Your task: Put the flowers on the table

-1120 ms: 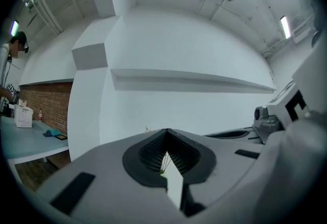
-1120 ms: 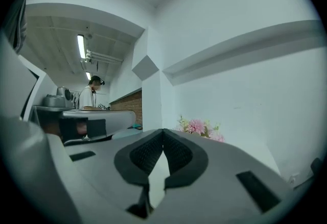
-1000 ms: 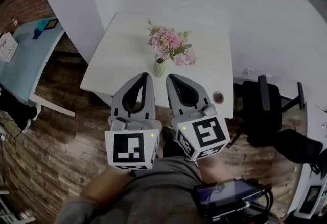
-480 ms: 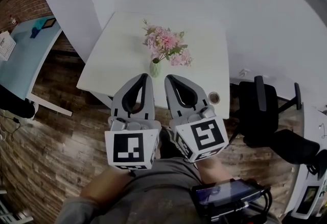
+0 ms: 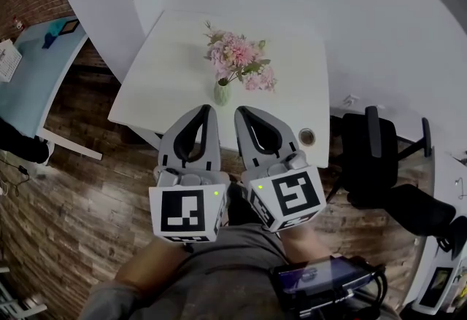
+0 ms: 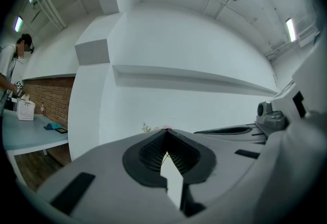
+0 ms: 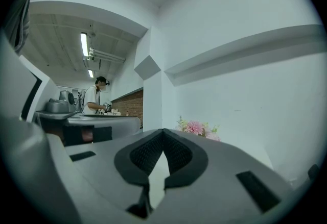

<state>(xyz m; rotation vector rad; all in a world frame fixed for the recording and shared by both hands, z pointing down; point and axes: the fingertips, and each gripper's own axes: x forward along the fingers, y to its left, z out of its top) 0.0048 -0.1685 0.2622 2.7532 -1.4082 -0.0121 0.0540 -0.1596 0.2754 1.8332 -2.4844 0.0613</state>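
Pink flowers (image 5: 237, 63) stand upright in a small green vase (image 5: 222, 94) on the white table (image 5: 175, 71). Both grippers hover side by side just before the table's near edge, pointing level toward the vase. My left gripper (image 5: 208, 108) is shut with nothing in it, and its tips meet in the left gripper view (image 6: 166, 131). My right gripper (image 5: 241, 111) is shut and empty too (image 7: 163, 131). The flowers (image 7: 196, 127) show just over the right jaws; only their tops (image 6: 153, 127) peek over the left jaws.
A small round cup (image 5: 307, 138) sits near the table's front right corner. A black chair (image 5: 379, 158) stands to the right, a light blue table (image 5: 36, 71) to the left. A person (image 7: 96, 96) works at a far counter. The floor is wood plank.
The table and flowers sit slightly higher and further left in the head view. Both grippers keep the same pose and stay shut.
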